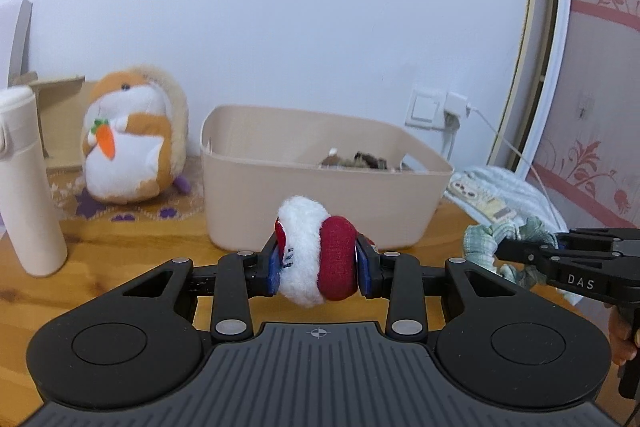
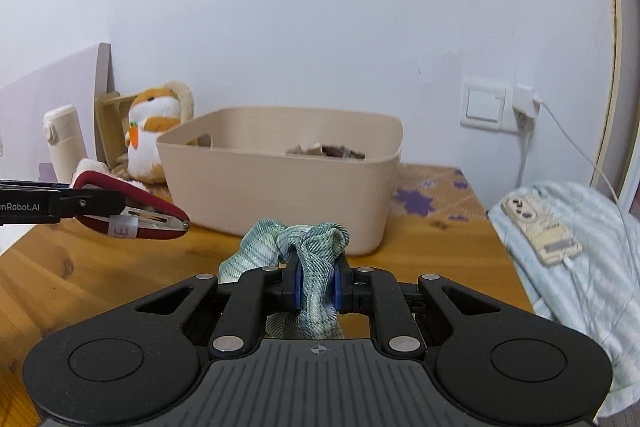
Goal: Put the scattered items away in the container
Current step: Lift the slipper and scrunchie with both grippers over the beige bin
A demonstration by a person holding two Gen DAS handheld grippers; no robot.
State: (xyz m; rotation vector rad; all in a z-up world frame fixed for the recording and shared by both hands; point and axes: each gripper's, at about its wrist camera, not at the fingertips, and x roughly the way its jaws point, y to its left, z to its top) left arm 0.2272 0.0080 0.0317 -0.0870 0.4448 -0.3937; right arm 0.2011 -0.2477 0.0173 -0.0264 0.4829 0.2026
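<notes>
- Red-and-white hair clip (image 1: pixel 316 251): pinched between the left gripper (image 1: pixel 318 261) jaws, held off the table just short of the beige container (image 1: pixel 320 195), evidently for dropping in.
- Green scrunchie (image 2: pixel 316 251): clamped in the right gripper (image 2: pixel 316 285), likewise near the container.
- Container already holds some brown items (image 2: pixel 328 150).
</notes>
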